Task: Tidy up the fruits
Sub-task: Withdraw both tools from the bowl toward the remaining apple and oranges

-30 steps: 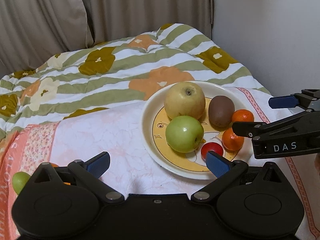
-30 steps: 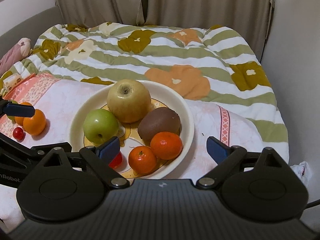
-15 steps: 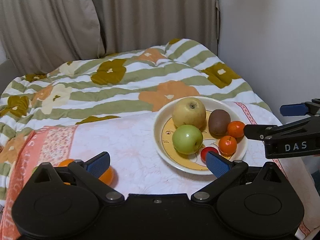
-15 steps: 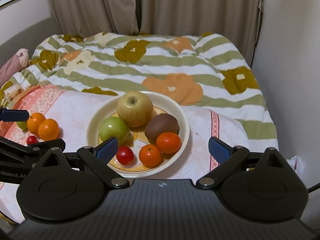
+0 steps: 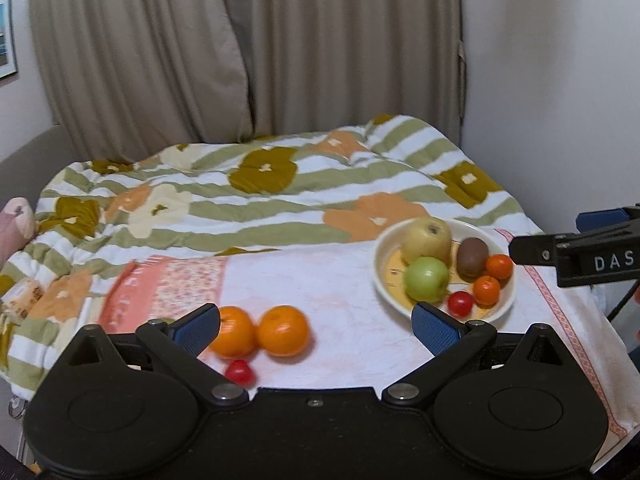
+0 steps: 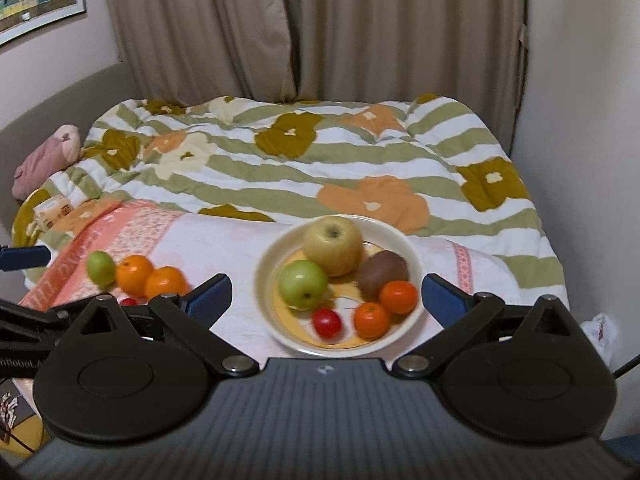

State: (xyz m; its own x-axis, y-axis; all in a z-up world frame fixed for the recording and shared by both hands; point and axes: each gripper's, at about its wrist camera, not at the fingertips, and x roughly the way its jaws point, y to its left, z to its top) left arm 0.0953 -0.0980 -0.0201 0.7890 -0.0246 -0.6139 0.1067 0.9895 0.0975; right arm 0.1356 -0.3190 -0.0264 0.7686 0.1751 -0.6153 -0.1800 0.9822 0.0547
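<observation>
A cream plate [image 6: 276, 332] [image 5: 382, 256] on a pink cloth holds a yellow apple [image 6: 333, 245], a green apple [image 6: 303, 283], a kiwi [image 6: 382, 272], two tangerines [image 6: 398, 297] and a red cherry tomato [image 6: 327, 322]. Off the plate to the left lie two oranges [image 5: 282, 330], a small red tomato [image 5: 239, 372] and a small green fruit [image 6: 100, 267]. My left gripper [image 5: 316, 326] is open and empty, just behind the oranges. My right gripper [image 6: 326, 296] is open and empty, raised in front of the plate.
The pink cloth [image 5: 340, 292] lies over a striped floral quilt [image 6: 320, 160] on a bed. Curtains [image 6: 320, 28] hang behind and a white wall [image 5: 560, 80] closes the right side. A pink soft toy [image 6: 44, 158] rests at the far left.
Both grippers have pulled back and up from the plate, so the fruit looks smaller. The left view has swung left, bringing the loose oranges and tomato between its fingers.
</observation>
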